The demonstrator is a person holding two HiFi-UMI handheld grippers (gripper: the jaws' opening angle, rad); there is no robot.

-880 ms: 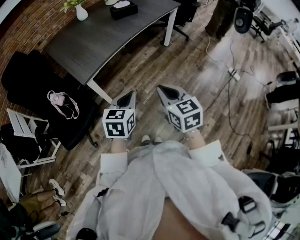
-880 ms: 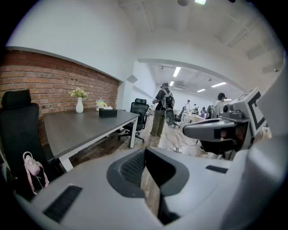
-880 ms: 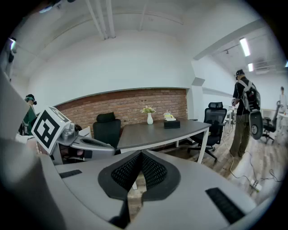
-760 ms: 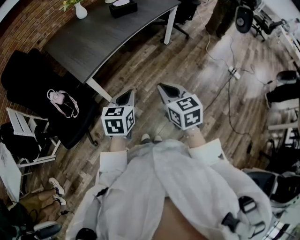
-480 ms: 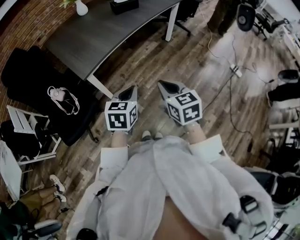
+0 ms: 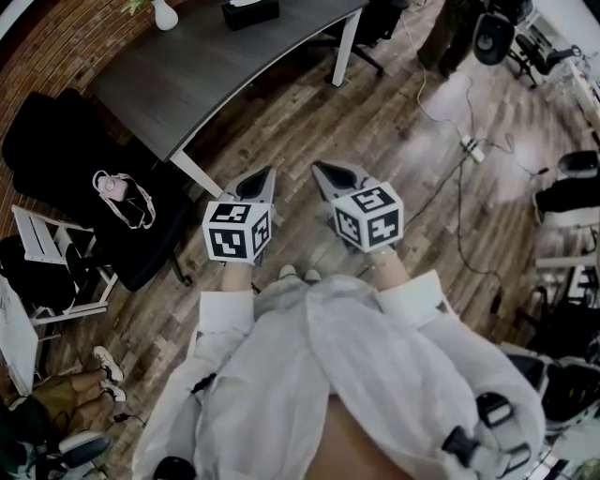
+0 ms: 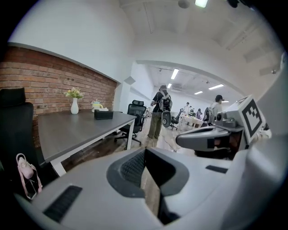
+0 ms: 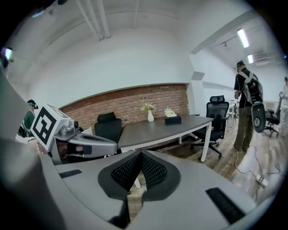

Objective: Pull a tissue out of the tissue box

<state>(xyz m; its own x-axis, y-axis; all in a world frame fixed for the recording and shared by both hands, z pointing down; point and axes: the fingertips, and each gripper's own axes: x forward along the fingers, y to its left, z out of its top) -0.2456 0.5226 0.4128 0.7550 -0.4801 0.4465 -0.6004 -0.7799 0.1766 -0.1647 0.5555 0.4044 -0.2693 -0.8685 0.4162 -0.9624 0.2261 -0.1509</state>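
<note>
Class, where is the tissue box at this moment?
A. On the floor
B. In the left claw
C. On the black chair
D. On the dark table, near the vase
D: the tissue box sits on the table, near the vase.

Two grippers: left gripper, right gripper. One dark table, one tissue box, one white vase. One pink bag, one power strip.
</note>
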